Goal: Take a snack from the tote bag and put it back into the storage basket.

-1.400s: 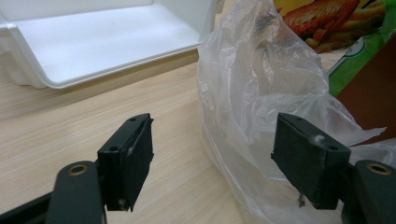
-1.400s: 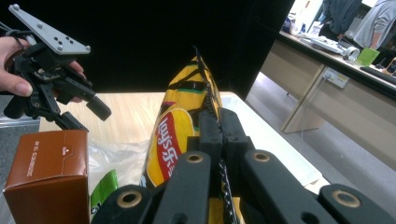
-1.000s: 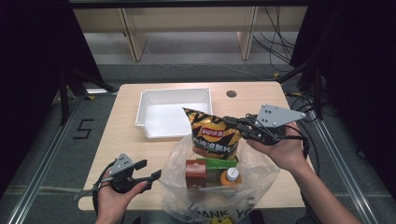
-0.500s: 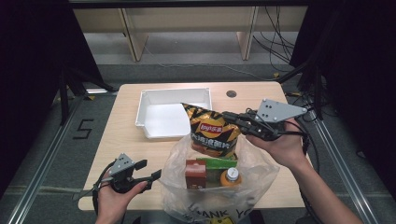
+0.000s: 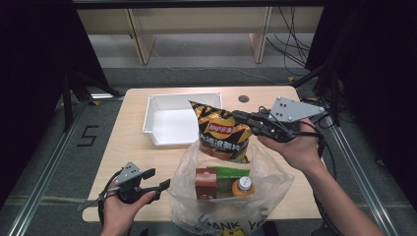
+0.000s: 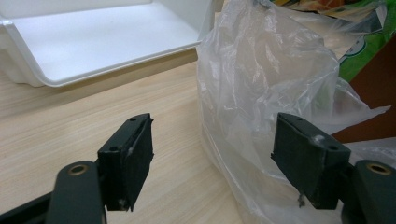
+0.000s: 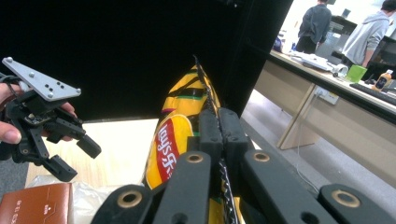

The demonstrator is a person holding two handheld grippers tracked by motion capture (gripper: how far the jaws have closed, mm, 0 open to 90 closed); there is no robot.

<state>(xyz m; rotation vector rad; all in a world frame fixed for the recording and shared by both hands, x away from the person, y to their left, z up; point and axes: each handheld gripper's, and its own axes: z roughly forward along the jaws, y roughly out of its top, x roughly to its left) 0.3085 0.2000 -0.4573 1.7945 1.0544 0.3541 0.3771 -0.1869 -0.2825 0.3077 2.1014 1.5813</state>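
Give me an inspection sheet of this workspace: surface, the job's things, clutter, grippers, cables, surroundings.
Surface: light wooden table, with a round hole near its far edge.
Job's things: chip bag held above the clear plastic bag; a brown carton, an orange-capped bottle and a green pack sit inside it; white bin empty behind.
Clutter: nothing seen.
Grippers: right gripper shut on the chip bag's sealed edge; left gripper open beside the plastic bag, near the table's front edge.
Cables: a cable trails from each gripper; more lie on the floor behind.
Surroundings: black curtains, wooden furniture behind, people at a desk in the right gripper view.
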